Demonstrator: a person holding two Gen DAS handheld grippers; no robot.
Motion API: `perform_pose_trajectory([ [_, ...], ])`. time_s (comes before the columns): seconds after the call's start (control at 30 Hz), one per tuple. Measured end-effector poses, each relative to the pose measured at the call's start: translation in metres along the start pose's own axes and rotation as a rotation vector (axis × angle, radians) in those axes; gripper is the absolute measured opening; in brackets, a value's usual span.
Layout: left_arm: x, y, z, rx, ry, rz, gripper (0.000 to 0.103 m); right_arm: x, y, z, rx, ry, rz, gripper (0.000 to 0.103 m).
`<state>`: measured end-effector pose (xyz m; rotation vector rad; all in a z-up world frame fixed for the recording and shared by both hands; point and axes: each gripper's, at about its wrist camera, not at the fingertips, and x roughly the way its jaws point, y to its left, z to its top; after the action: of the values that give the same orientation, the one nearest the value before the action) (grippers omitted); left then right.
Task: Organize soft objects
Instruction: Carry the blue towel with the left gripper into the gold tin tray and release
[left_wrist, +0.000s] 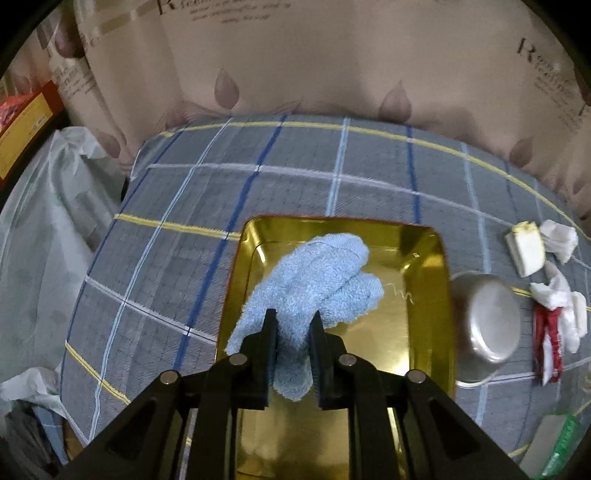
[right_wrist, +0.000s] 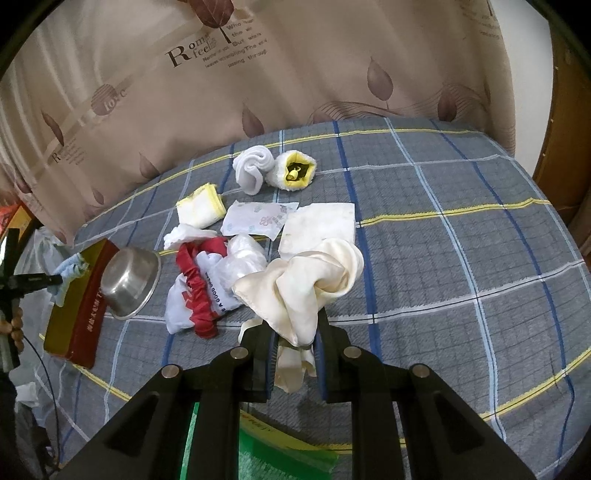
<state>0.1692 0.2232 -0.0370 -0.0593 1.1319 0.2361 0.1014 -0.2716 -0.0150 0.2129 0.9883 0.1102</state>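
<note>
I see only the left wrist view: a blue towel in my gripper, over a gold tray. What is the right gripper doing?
Observer: The right gripper is shut on a cream cloth, bunched over the bed.
Operator: Is any soft thing out of my view?
Observer: Yes. A rolled white sock and a white and yellow piece lie far back on the bed.
Operator: How does the tray look from outside?
Observer: Its outer wall is red with printed characters, and the steel bowl leans against it.

Blue towel (left_wrist: 321, 280) over gold tray (left_wrist: 424, 332); cream cloth (right_wrist: 306, 291) bunched
</note>
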Motion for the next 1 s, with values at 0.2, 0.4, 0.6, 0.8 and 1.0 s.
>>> perform_pose_trajectory([
  [0.2,0.016,0.005,-0.005,-0.014,0.018,0.039,0.019,0.002,0.005,-0.001,-0.015,0.003,-0.010,0.017],
  [0.4,0.024,0.007,-0.006,-0.012,0.037,0.077,0.027,0.005,0.014,-0.002,-0.041,0.006,-0.021,0.017],
  [0.6,0.011,0.004,-0.008,0.037,-0.039,0.098,0.038,0.004,0.022,-0.001,-0.064,-0.001,-0.032,0.017],
  [0.8,-0.010,-0.002,-0.014,0.076,-0.124,0.135,0.038,0.002,0.034,0.002,-0.092,-0.006,-0.032,0.017],
  [1.0,-0.023,-0.001,-0.028,0.075,-0.164,0.140,0.038,0.001,0.064,0.008,-0.149,-0.006,-0.012,0.017],
])
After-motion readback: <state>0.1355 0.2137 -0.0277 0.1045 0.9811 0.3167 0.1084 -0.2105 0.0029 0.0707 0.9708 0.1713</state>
